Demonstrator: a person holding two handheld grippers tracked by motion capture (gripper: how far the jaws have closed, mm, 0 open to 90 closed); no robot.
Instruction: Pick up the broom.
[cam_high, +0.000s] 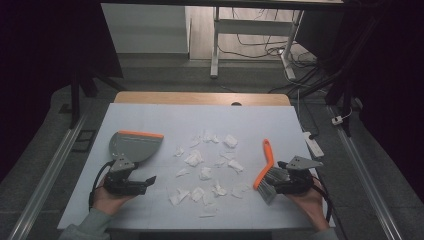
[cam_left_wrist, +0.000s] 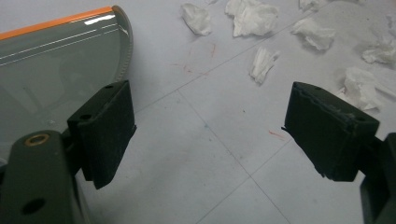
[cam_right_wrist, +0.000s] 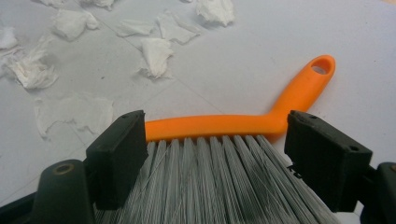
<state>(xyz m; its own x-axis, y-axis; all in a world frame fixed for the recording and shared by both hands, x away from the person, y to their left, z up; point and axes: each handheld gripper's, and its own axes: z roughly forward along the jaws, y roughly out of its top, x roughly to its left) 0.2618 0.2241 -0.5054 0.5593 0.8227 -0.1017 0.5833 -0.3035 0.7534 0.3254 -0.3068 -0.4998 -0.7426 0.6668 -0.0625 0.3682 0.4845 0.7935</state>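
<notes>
both grippers rest low near the front edge of the worktop (cam_high: 150, 112), jaws spread wide and gripping nothing. right gripper (cam_high: 268, 181) sits toward the front right corner; in the right gripper view the grey bristles of the brush (cam_right_wrist: 219, 125) fill the gap between its jaws, but the pads stand clear of them on either side, and the orange handle runs across just beyond the tips, bending away toward the right edge. left gripper (cam_high: 150, 181) sits toward the front left corner over bare worktop, with the grey dustpan (cam_high: 134, 145) just beyond it, orange lip on its far side. scraps of white paper (cam_high: 194, 158) lie scattered mid-worktop between the two tools. the dustpan's near part is cut off in the left gripper view, and the bristle tips are hidden under the right gripper.
</notes>
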